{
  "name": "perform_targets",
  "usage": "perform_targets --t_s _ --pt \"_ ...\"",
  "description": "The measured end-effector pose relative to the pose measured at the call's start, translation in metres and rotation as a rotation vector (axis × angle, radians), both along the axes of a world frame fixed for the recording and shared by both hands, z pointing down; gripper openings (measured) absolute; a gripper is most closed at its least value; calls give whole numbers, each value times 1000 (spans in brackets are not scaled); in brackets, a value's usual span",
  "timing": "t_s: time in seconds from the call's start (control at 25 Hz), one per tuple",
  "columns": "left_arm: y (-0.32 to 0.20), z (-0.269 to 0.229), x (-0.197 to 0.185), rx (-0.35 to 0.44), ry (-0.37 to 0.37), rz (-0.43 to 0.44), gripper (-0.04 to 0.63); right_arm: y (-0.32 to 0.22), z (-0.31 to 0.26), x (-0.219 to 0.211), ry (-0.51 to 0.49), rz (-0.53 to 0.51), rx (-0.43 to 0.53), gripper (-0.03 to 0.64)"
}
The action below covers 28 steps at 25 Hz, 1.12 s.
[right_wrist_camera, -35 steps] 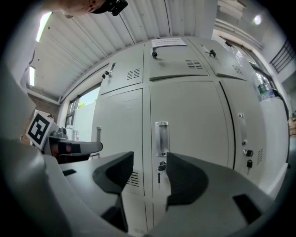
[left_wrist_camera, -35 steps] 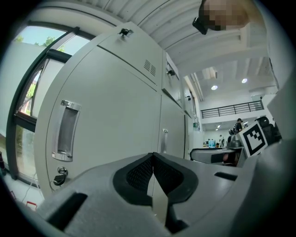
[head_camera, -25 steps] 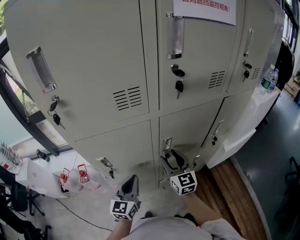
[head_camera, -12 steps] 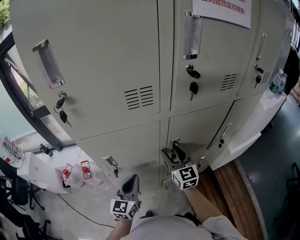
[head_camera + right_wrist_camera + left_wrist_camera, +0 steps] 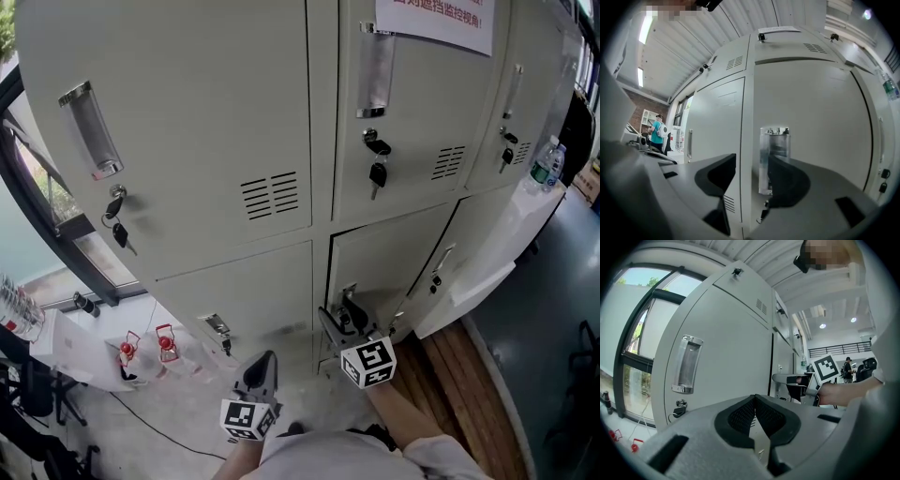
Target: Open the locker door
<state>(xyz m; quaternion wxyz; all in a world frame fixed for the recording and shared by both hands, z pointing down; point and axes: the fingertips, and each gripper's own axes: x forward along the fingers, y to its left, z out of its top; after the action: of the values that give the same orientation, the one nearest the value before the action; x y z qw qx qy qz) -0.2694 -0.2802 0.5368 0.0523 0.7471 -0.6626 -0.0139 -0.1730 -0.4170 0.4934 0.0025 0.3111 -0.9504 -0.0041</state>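
"Where's the right gripper (image 5: 342,319)?"

"Down low, right up at the locker door (image 5: 394,258), the lower middle one. Its jaws are spread, and the door's handle (image 5: 774,154) stands in the gap between them, closer to the right-hand jaw."

"Has it got hold of it?"

"No, the jaws aren't closed on it. Whether that jaw touches the metal, I can't quite tell from here."

"And the door itself?"

"Straight ahead of that gripper. A thin dark gap runs along its top edge."

"The left gripper (image 5: 754,400)?"

"Lower than the right one and to its left, clear of the lockers. Its jaws are pressed together with nothing between them. Ahead of it and to its left is a second handle (image 5: 686,364), with a lock (image 5: 680,404) just under it."

"Anything above?"

"Keys (image 5: 378,172) hang from the door over the right gripper, and a paper notice (image 5: 433,21) is stuck higher up."
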Motion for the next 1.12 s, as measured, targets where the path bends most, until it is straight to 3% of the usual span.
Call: perform_targets --t_s 0.4,1.12 --pt "-14 0 25 11 11 81 9 46 1 63 -13 89 -18 213" --pt "-47 -1 124 15 28 332 9 54 6 219 13 454 1 189"
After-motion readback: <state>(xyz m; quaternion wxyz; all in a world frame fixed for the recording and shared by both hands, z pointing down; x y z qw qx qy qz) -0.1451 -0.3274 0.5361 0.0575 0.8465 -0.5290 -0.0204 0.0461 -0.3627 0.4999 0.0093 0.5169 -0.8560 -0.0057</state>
